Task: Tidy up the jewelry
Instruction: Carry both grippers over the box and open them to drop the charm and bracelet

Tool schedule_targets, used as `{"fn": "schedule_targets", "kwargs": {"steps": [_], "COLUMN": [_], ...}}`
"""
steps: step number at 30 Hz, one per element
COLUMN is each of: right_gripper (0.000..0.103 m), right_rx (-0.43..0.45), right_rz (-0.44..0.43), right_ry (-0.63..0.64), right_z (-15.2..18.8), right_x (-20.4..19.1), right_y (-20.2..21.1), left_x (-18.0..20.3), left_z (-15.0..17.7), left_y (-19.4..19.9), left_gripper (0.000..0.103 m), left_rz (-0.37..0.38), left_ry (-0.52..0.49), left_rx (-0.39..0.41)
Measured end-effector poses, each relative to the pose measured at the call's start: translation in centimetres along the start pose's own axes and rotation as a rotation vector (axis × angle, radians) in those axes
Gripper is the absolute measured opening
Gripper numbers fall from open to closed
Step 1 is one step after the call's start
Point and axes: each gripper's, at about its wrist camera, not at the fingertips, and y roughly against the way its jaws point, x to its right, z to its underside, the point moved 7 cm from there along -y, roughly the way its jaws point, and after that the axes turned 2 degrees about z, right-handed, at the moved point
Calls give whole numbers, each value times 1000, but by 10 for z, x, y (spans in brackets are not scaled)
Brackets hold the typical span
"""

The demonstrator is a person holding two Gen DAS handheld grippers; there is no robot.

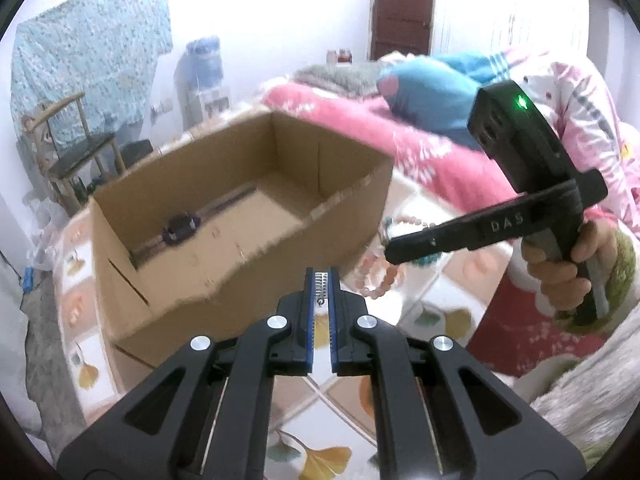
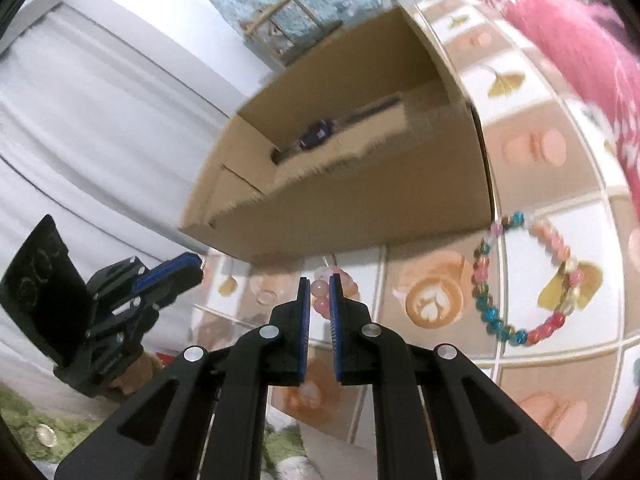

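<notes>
An open cardboard box stands on the patterned cloth, with a dark wristwatch lying in it, also seen in the right wrist view. My left gripper is shut on a small silver comb-like jewelry piece, just in front of the box's near wall. My right gripper is shut on a pink bead bracelet on the cloth right of the box. A multicolored bead bracelet lies further right. In the left wrist view the right gripper sits over the bracelets.
A pink blanket and blue plush lie behind the box. The tile-patterned cloth covers the surface. A wooden chair stands far left. A small gold round item lies on green fabric.
</notes>
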Motion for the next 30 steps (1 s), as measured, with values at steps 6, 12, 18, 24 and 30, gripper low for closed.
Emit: {"fn": "schedule_targets", "kwargs": {"steps": [6,12,18,24,30], "right_gripper": [10,10,10,10,10], "right_rx": [70,131,134,58,7], "right_rz": [-80,-129,-104,-34,2], "right_ry": [33,86,139,182,181], "right_z": [-28,-64,-109,-145,-163], "right_x": [-25,-30,-31,-23,-17], "right_y": [24,49,35,-7,-34], "left_x": [-20,-53,-86,-101,-118], "left_z": [-31,-52,-52,-37,-37], "left_y": [24,13,-22,-52,-31], "left_gripper": [5,2,1,1,1], "left_rz": [-19,-24,40,11,-2], "left_ry": [17,73,162,169,256], "left_rx": [83,62,-38,-130,-85]}}
